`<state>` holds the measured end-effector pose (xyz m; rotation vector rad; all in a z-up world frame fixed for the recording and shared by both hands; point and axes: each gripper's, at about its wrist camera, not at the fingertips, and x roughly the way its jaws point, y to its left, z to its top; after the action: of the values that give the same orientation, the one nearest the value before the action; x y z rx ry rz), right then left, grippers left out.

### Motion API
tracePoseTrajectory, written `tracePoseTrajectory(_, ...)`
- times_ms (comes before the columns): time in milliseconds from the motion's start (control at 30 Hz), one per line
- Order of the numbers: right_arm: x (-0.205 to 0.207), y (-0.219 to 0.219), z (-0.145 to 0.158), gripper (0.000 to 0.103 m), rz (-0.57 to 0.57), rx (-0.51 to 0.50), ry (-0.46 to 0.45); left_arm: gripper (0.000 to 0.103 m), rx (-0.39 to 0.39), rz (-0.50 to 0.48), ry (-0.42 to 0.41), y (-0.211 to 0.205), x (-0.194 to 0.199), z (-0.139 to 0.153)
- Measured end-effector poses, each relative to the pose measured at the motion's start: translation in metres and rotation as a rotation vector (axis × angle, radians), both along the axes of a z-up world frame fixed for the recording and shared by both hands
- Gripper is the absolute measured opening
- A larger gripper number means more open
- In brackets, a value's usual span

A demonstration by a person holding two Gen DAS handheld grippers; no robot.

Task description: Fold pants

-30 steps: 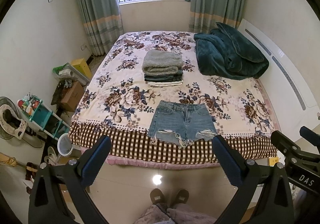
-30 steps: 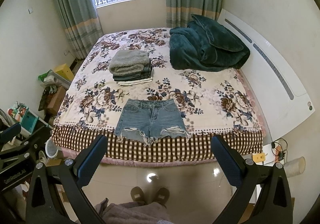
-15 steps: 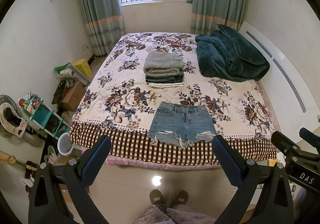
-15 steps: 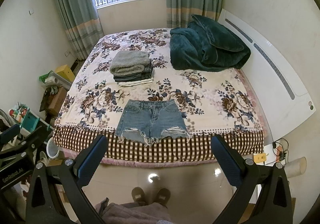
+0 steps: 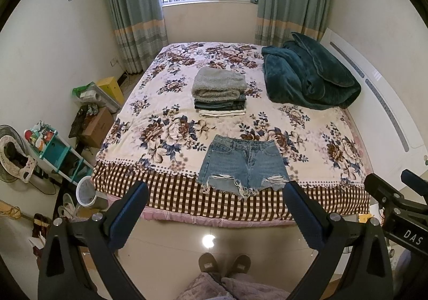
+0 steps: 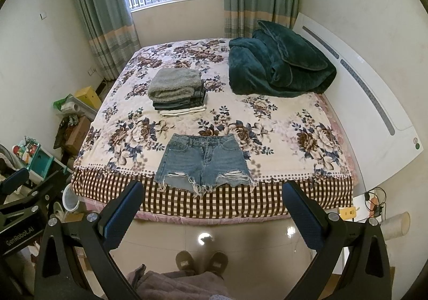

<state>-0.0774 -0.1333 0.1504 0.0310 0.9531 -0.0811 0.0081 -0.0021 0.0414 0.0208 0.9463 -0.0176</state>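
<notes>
A pair of frayed blue denim shorts lies flat at the near edge of the floral bed, waistband away from me; it also shows in the right wrist view. My left gripper is open and empty, held above the floor short of the bed. My right gripper is open and empty at the same distance. Each gripper shows at the edge of the other's view.
A stack of folded clothes with a grey fleece on top sits mid-bed. A dark green blanket is heaped at the far right by the white headboard. Boxes, a teal shelf and a bin crowd the floor left. My slippers stand on the tiled floor.
Both views have tilted slightly, so the bed and shorts sit a little lower in frame. The grippers stay open and the shorts have not moved.
</notes>
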Motion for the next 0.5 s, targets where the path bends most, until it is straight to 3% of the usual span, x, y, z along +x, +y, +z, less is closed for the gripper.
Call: tracePoseTrajectory(500,0.0038,0.0028,-0.0041,0.103,-0.002,0.017,0.018,0.103,-0.003,-0.002,-0.002,-0.001,-0.0026,-0.0019)
